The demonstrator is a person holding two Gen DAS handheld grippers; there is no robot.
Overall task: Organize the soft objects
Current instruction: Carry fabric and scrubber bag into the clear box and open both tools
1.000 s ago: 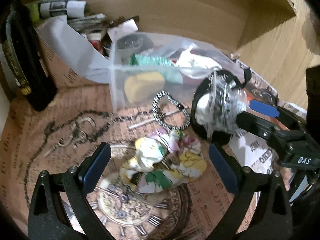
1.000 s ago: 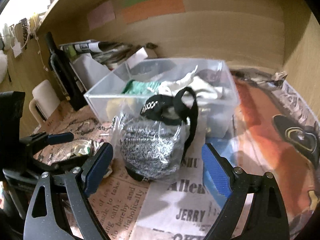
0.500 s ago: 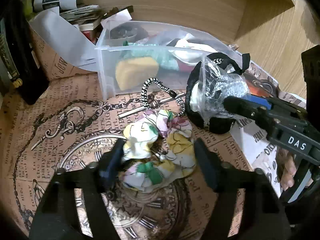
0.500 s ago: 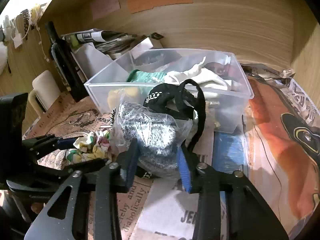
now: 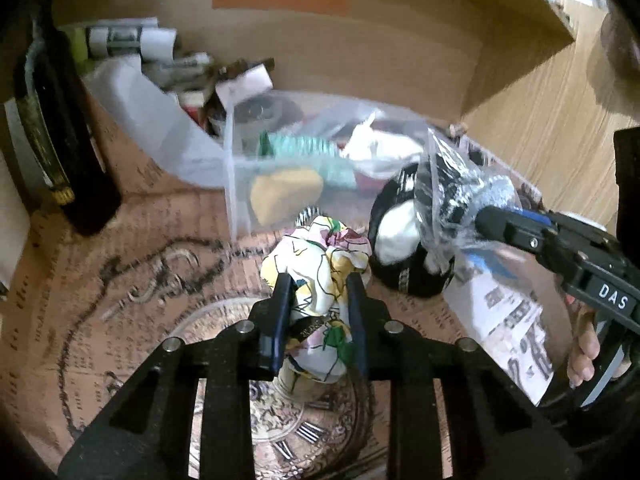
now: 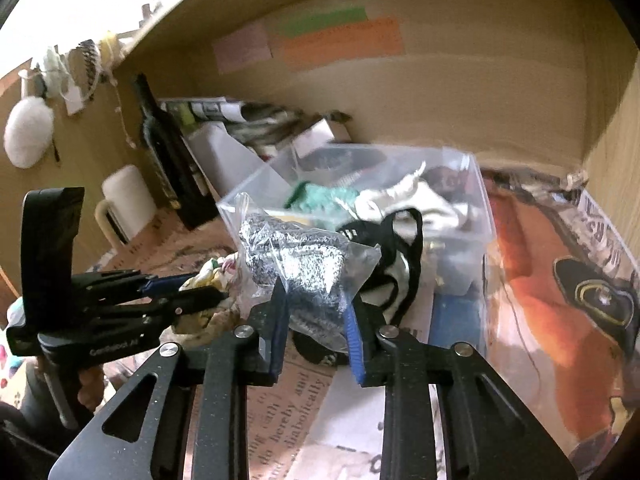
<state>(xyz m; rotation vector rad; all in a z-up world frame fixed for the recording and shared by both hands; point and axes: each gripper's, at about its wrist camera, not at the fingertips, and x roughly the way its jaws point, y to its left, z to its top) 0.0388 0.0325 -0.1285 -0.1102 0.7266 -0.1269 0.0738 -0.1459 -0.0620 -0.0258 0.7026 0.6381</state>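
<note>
My left gripper (image 5: 319, 285) is shut on a floral fabric scrunchie (image 5: 320, 256) and holds it lifted above the printed paper. My right gripper (image 6: 316, 296) is shut on a clear plastic bag with a grey knitted item (image 6: 300, 256) and holds it raised in front of the clear plastic bin (image 6: 460, 240). In the left wrist view the bag (image 5: 460, 196) hangs from the right gripper (image 5: 486, 220) beside the bin (image 5: 240, 184). A black and white fabric piece with a strap (image 6: 400, 264) lies just behind the bag. The bin holds green, white and yellow soft items.
A dark bottle (image 5: 52, 140) stands at the left, a white mug (image 6: 124, 204) near it. Rolled papers and boxes (image 5: 160, 52) are piled behind the bin. Wooden walls close the back and right. A black-and-white elastic band (image 5: 306, 214) lies by the bin.
Both grippers have closed: the left on the scrunchie, the right on the bagged knit. Both items have been lifted off the paper toward the bin.
</note>
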